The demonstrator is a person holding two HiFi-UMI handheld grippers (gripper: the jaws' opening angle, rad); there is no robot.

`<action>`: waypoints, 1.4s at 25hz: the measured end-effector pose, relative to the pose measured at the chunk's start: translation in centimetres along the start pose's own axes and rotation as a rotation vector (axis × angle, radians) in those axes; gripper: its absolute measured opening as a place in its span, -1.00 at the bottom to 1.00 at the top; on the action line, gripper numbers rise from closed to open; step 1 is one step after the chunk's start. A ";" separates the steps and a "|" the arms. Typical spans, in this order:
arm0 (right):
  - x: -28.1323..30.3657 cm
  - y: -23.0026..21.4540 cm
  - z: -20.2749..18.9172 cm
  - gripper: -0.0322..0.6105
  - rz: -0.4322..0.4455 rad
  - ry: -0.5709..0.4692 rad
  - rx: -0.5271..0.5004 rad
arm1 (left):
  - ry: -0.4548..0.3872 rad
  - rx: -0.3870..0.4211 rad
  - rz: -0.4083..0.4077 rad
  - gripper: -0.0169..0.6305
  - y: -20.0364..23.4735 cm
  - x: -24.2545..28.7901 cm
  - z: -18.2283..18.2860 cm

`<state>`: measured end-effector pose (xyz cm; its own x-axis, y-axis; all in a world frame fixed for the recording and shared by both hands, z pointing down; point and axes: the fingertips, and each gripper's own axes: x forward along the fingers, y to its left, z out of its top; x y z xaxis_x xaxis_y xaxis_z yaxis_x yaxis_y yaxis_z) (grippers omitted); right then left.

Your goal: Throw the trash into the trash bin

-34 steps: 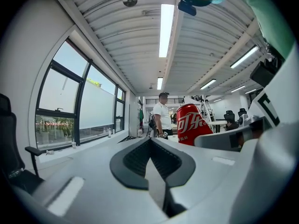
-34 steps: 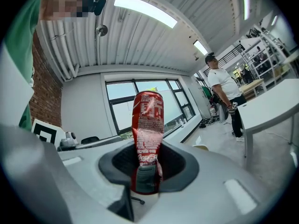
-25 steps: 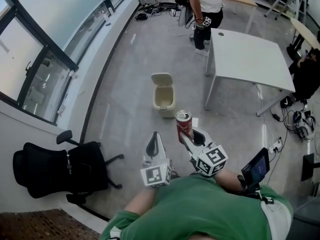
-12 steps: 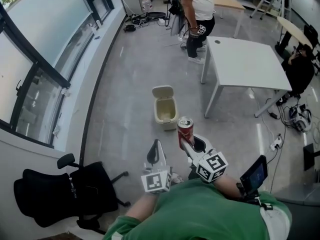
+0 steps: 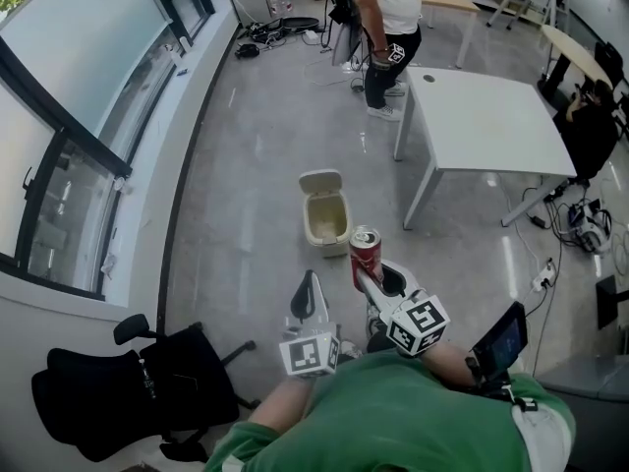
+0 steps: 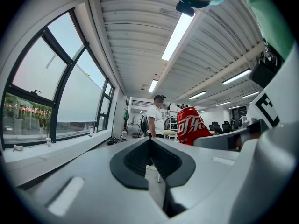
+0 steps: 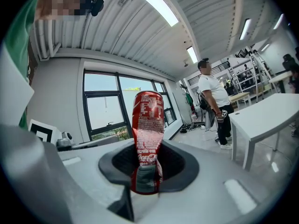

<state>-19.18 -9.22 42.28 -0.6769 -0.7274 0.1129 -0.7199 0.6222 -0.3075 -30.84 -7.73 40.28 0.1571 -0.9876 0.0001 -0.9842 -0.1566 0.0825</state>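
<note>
Grey floor (image 5: 251, 175) ahead: bin (image 5: 325, 216) lies at eleven o'clock from my right gripper (image 5: 369, 269), which clamps the upright can (image 5: 365, 248); left gripper (image 5: 307, 285) is clenched, empty.

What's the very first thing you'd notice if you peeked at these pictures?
A bright red soda can, gripped upright in the right claw, sits in the middle of the head view. Just ahead on the grey floor sits a cream trash bin with its lid flipped open. Farther off, a person in a white shirt stands beside a white table.
</note>
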 end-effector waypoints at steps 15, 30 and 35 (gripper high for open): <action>8.0 -8.5 2.9 -0.55 0.049 -0.001 0.045 | 0.037 0.056 0.063 -0.93 1.4 11.0 -0.1; 13.4 -14.1 3.3 -0.55 0.085 0.053 0.061 | 0.076 0.068 0.097 -0.93 1.6 18.1 -1.2; 16.0 -14.3 3.4 -0.55 0.049 0.057 0.050 | 0.074 0.057 0.059 -0.93 3.8 20.3 -1.3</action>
<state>-19.20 -30.81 45.27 -0.7196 -0.6781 0.1496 -0.6782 0.6402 -0.3607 -31.25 -28.32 41.93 0.1022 -0.9918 0.0768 -0.9947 -0.1007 0.0229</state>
